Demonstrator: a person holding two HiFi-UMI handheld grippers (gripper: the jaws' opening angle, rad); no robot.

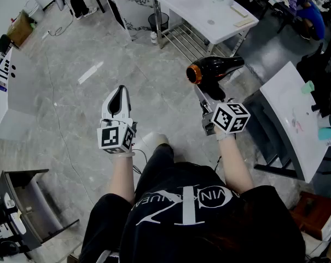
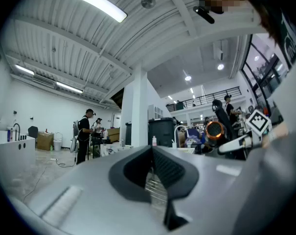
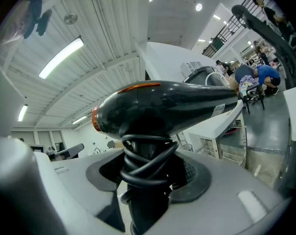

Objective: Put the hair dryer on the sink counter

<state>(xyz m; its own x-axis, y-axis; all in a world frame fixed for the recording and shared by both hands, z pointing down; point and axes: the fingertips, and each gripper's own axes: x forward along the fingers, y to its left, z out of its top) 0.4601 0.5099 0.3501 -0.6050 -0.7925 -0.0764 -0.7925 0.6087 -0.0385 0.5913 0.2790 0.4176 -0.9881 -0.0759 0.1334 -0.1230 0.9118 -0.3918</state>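
Note:
A black hair dryer (image 1: 214, 68) with an orange ring at its back end is held up in the air in front of me. My right gripper (image 1: 207, 96) is shut on its handle, and the barrel lies crosswise above the jaws. In the right gripper view the hair dryer (image 3: 162, 102) fills the middle, its black cord (image 3: 147, 166) wound round the handle between the pads. My left gripper (image 1: 120, 93) hangs level to the left over the floor, jaws together and empty. In the left gripper view the hair dryer (image 2: 214, 131) shows far right.
A white counter (image 1: 285, 106) with small teal items runs along my right. A white table (image 1: 201, 10) with a wire shelf below stands ahead. Another white counter (image 1: 4, 100) lies at the far left. Grey tiled floor (image 1: 88, 119) spreads beneath me. People stand in the background.

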